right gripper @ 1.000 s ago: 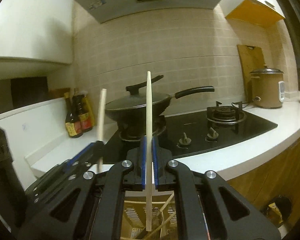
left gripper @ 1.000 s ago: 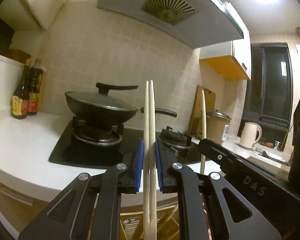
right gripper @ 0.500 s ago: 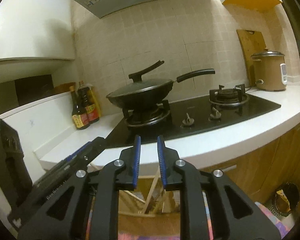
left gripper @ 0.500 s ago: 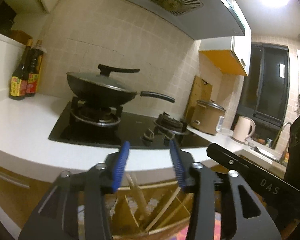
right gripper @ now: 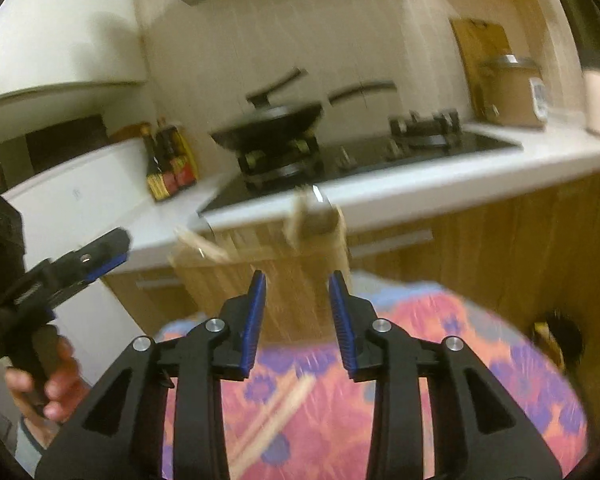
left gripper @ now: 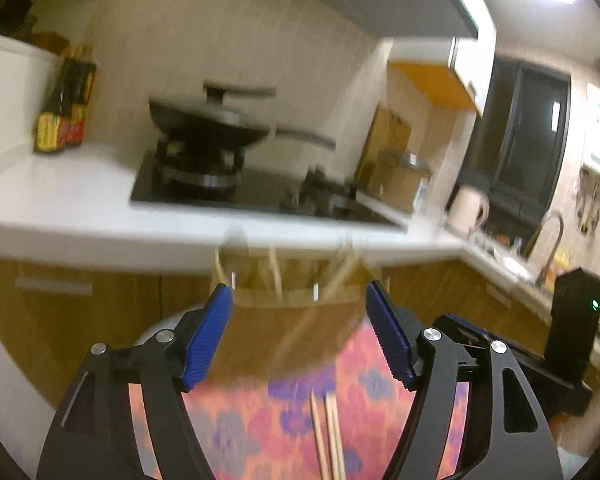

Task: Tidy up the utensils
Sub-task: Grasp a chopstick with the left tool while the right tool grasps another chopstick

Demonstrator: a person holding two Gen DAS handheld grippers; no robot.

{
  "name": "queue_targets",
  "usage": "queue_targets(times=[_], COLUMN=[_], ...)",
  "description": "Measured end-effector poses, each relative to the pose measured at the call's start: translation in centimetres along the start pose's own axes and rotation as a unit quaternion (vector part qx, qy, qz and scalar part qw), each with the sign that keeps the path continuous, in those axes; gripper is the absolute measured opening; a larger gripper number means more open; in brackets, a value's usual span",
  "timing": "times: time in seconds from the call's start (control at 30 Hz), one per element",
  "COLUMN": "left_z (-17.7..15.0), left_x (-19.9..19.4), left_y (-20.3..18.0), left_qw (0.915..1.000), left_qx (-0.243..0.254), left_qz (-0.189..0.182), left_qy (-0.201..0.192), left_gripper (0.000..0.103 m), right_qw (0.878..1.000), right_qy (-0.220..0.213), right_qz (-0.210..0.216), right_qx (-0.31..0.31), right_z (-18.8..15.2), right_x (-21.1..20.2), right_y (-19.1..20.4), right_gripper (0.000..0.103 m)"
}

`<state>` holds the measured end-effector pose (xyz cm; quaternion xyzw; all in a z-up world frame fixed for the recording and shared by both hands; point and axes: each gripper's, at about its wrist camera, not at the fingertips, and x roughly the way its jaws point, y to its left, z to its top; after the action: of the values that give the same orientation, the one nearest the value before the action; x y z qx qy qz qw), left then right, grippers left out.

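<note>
Left gripper point(left gripper: 299, 330) spreading wide, nothing between the blue pads; right gripper point(right gripper: 297, 316) also opening, narrower, likewise empty. Just beyond both, a wooden utensil holder point(left gripper: 296, 316) standing at the far edge of a floral cloth point(left gripper: 260, 432), with several chopsticks point(left gripper: 342, 270) already leaning inside its compartments, though too blurred to say which slot holds which. Still loose: a pair of chopsticks on the cloth point(left gripper: 327, 436), lying near and between the left gripper's arms, and what looks like the same or another pair, smeared by blur, under the right gripper point(right gripper: 276, 412). Judged part done, with at least that pair left to lift and drop in.

Room for moving: open cloth near and to the right; holder's rim directly ahead; behind it the wooden cabinet fronts and the overhanging lip of the white counter point(left gripper: 80, 216), a likely knock point on any lift. To the left in the right view, the other gripper and the hand point(right gripper: 48, 384) holding it, near enough to crowd a sideways sweep
</note>
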<state>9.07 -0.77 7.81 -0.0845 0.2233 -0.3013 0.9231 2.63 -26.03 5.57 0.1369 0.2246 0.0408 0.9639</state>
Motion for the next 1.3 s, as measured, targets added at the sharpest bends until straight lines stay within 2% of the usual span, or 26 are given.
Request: queue_targets(times=[0.07,0.23,0.33,0.43,0.5,0.6,0.73,0.8,0.87,0.97,1.07,1.13,1.17,1.23,1.3], left_z=[-2.3,-7.2,-8.6,-9.7,-10.5,-11.8,-12.2,-12.3,-12.2,-12.5,-12.2,-12.1,-12.1,-11.8,-11.3], left_x=[0.8,4.1,6.3,7.6,8.5,9.5,10.0,10.2,10.5,10.9,11.3,11.3,11.3,10.9,9.6], left_y=[-0.3,-0.2,-0.5,-0.9,-1.3,-2.4,-3.5,-3.5,-3.9,-5.1,-5.5,-5.4,-5.4,-4.7,-3.2], left_qw=[0.9989,0.9927,0.9857,0.9793,0.9734,0.9643,0.9577,0.9555,0.9532,0.9449,0.9422,0.9423,0.9424,0.947,0.9573], left_qx=[0.008,-0.003,0.013,0.032,0.046,0.068,0.103,0.109,0.12,0.154,0.154,0.151,0.152,0.129,0.087], left_qz=[0.012,0.029,0.034,0.034,0.031,0.034,0.062,0.072,0.079,0.1,0.107,0.107,0.112,0.101,0.083], left_qy=[0.044,0.117,0.164,0.197,0.223,0.254,0.262,0.265,0.266,0.271,0.278,0.279,0.276,0.276,0.263], left_gripper=[0.067,0.067,0.064,0.06,0.051,0.045,0.041,0.034,0.031,0.031,0.031,0.024,0.006,0.004,0.004], right_qw=[1.0,0.996,0.994,0.995,0.994,0.995,0.994,0.994,0.993,0.992,0.991,0.991,0.991,0.991,0.991], right_qy=[0.026,0.081,0.097,0.093,0.101,0.101,0.105,0.106,0.108,0.112,0.115,0.115,0.115,0.116,0.12], right_qz=[-0.01,-0.031,-0.027,-0.026,-0.021,-0.02,-0.015,-0.011,-0.008,-0.001,0.001,0.003,0.004,0.005,0.01], right_qx=[0.015,0.027,0.032,0.034,0.031,0.016,0.023,0.031,0.04,0.055,0.063,0.064,0.065,0.064,0.059], right_z=[-2.2,-7.0,-7.8,-8.1,-8.3,-8.5,-8.3,-8.2,-8.1,-8.1,-8.1,-8.1,-8.1,-8.1,-8.0], right_x=[0.5,1.9,2.6,2.5,2.8,2.7,2.8,2.9,2.9,3.0,3.1,3.1,3.1,3.1,3.2], right_y=[-1.0,-2.6,-3.3,-3.4,-3.2,-2.8,-2.9,-3.3,-3.6,-4.2,-4.5,-4.6,-4.6,-4.5,-4.4], right_gripper=[0.03,0.03,0.03,0.03,0.03,0.029,0.029,0.03,0.03,0.03,0.03,0.03,0.03,0.03,0.03])
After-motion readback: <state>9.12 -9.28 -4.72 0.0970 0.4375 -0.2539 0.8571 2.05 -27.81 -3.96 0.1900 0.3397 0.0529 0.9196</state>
